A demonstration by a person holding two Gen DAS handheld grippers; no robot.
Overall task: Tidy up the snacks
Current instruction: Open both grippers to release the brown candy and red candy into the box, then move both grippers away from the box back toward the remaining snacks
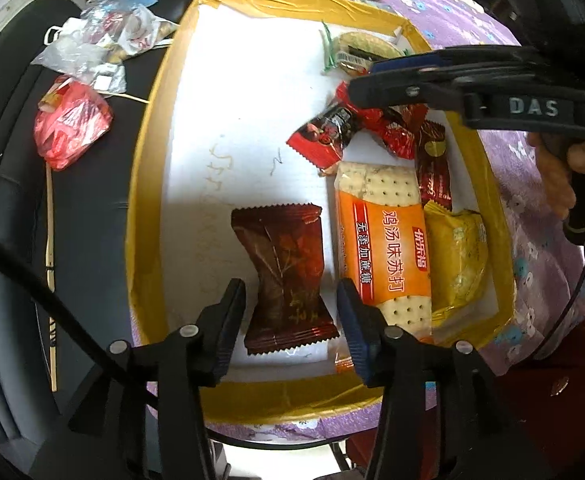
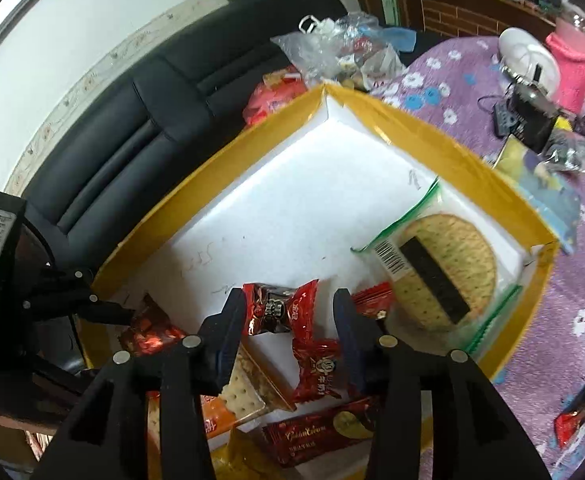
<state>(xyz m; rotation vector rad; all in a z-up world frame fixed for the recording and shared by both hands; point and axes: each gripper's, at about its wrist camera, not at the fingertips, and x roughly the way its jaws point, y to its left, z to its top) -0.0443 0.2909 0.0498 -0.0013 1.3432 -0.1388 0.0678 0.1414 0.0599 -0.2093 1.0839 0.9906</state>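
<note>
Brown snack packet [image 1: 286,276] between parted left hand-held gripper [image 1: 290,312] fingers.

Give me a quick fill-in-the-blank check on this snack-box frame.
1. The snacks lie in a box with a ____ rim.
2. Between the left gripper's open fingers lies a dark ____ packet.
3. The round cracker sits in a ____-edged bag.
4. The tablecloth is ____.

Missing: yellow; brown; green; purple

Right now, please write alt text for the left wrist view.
The open left gripper hovers over a dark brown foil snack packet lying in a yellow-rimmed white box, beside an orange soda cracker pack. The right gripper reaches over red candies.
</note>
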